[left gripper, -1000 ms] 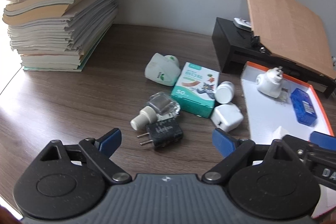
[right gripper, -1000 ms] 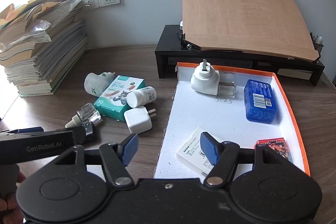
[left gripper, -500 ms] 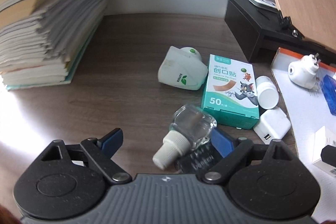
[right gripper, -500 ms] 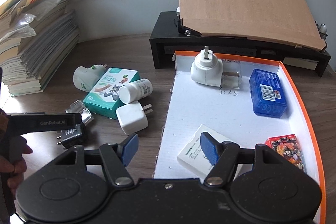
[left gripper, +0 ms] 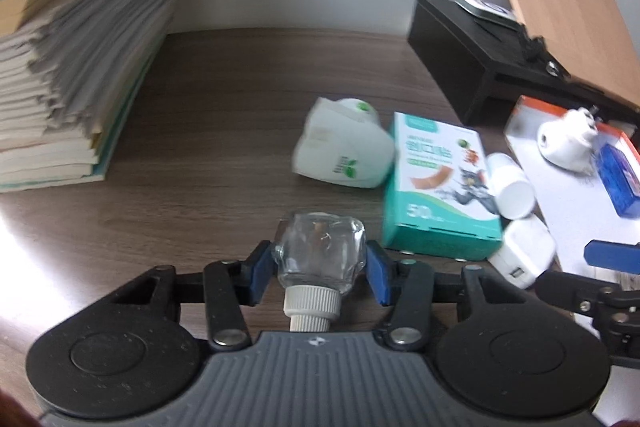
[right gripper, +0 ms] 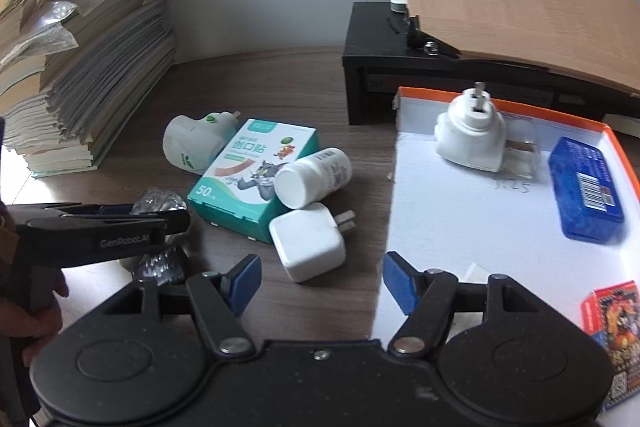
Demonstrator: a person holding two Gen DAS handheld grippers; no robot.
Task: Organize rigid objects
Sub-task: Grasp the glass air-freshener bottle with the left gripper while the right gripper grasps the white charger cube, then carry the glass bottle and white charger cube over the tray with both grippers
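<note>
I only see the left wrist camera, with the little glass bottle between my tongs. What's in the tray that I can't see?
Observer: A red card box lies in the near corner of the tray.
Operator: Is anything hiding under my left tongs?
Observer: Yes. A black plug lies on the desk beneath them, while they are closing with the bottle between them.
Operator: And the other tongs?
Observer: The right tongs are open, with nothing between them.
</note>
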